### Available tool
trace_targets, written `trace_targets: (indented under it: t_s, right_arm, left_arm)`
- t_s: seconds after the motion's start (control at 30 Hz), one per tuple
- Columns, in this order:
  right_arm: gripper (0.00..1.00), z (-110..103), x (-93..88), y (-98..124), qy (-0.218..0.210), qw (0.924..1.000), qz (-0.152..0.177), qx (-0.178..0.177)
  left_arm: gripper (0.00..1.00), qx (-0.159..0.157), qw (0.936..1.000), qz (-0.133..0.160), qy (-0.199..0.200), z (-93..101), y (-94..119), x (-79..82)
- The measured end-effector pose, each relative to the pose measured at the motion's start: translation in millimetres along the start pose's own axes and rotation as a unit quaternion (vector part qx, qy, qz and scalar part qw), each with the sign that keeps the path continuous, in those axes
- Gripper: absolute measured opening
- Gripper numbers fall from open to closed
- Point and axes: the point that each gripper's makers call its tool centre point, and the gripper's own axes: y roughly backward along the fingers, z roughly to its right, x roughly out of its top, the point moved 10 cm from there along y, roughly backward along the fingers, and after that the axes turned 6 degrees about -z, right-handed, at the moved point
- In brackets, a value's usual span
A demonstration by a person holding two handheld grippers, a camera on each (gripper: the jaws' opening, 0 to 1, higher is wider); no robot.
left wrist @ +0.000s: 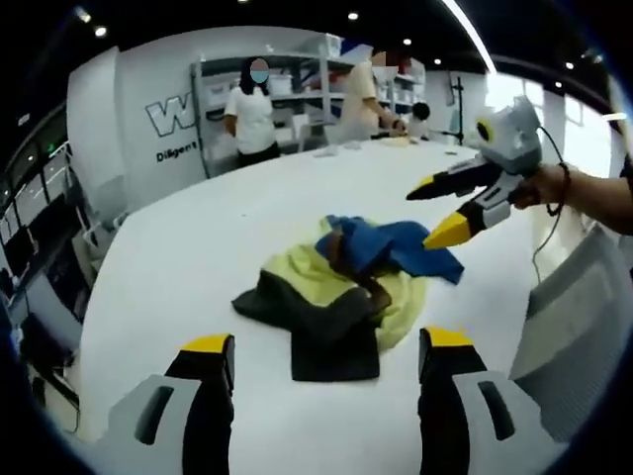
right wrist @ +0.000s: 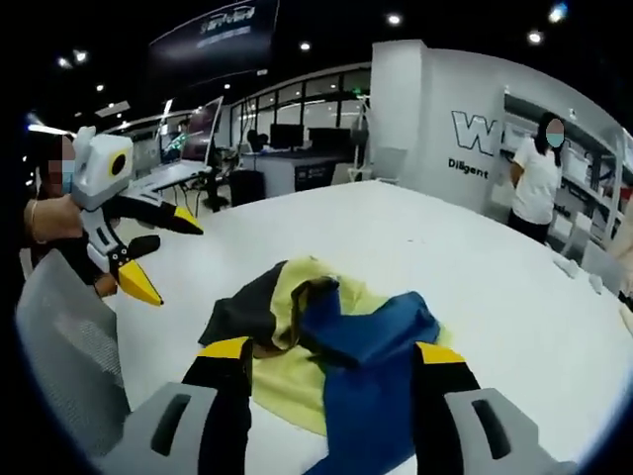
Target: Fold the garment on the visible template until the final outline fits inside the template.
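Garment point(left wrist: 341, 292) sits crumpled mid-frame in the left gripper view, on the white table point(left wrist: 178, 257): dark grey panel at lower left, pale yellow in the middle, blue bunched at upper right. In the right gripper view the same heap point(right wrist: 341, 351) is at bottom centre, with blue and yellow cloth right at the jaws.

Left gripper point(left wrist: 328, 346): jaws spread wide, holding nothing, low in frame just short of the grey edge. Right gripper point(right wrist: 331, 351): jaws also spread, cloth lying between and under them; I can't see any pinch, so I read it as released. In the left gripper view it hangs at upper right point(left wrist: 440, 213), above the blue part.

No template outline visible on the table from either view; can't tell where it lies.

Step in hand, as I judge it: open the heap before any folding. Doing it well:
- grab single-layer edges, not the bunch
- take blue and grey ends apart, pull flat
- keep the cloth low on the table so it doesn't drag off

Containers: none near the garment. Shelves point(left wrist: 297, 84) at the top of the frame behind the people; contents too small to tell.
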Motion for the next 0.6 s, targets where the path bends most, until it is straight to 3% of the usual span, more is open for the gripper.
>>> trace_targets:
  t_s: [0.17, 0.37, 0.47, 0.6]
  right_arm:
    - [0.48, 4, -3.1, -18, 0.07, 0.997, -0.032, -0.005]
    - [0.41, 7, -5.9, -31, 0.116, 0.9916, -0.056, -0.015]
    - [0.4, 6, -4.0, -38, 0.164, 0.9844, -0.061, -0.021]
    - [0.35, 3, -1.5, -46, 0.213, 0.9748, -0.061, -0.022]
  left_arm:
    - [0.62, -0.035, 0.9987, -0.025, -0.028, 5.6, -18, 4.8]
    - [0.44, -0.008, 0.9948, -0.015, -0.101, 5.7, -34, 5.9]
    - [0.45, -0.023, 0.9937, -0.014, -0.109, 6.3, -42, 4.8]
    - [0.43, -0.015, 0.9896, -0.034, -0.139, 5.6, -52, 0.6]
